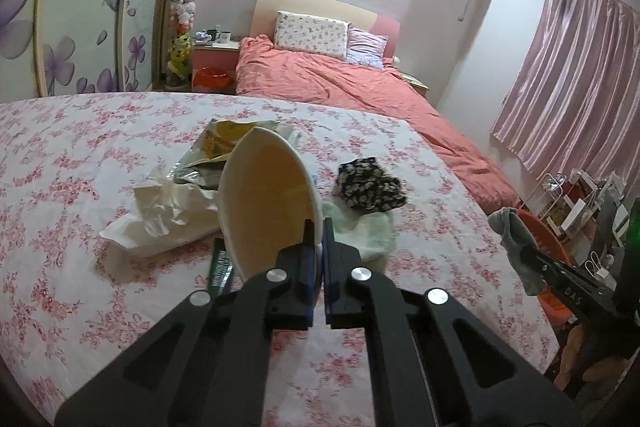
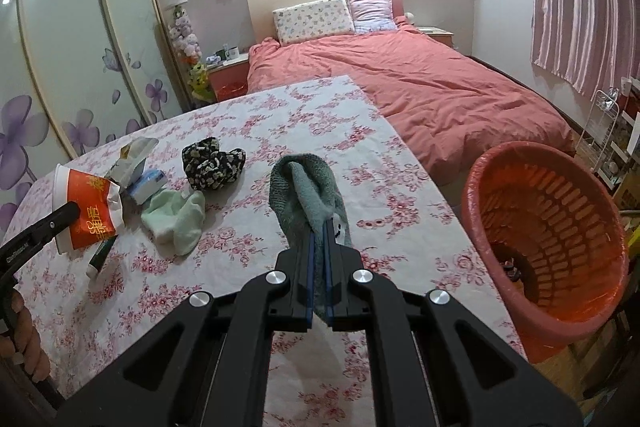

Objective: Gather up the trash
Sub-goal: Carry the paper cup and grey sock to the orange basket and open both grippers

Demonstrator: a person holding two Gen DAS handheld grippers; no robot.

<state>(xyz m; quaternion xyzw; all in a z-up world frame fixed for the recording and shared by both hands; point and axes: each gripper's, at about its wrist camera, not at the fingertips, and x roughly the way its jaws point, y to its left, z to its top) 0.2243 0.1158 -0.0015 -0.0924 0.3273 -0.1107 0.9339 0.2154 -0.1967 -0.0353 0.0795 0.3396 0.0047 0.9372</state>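
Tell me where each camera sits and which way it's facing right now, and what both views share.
Left wrist: on the left gripper, looking down over the table toward the bed; its fingers pinch the paper cup.
Right wrist: on the right gripper, facing likewise; it clamps the grey sock, orange basket to its right; a hand shows.
Shared: table, bed, cup, black floral cloth.
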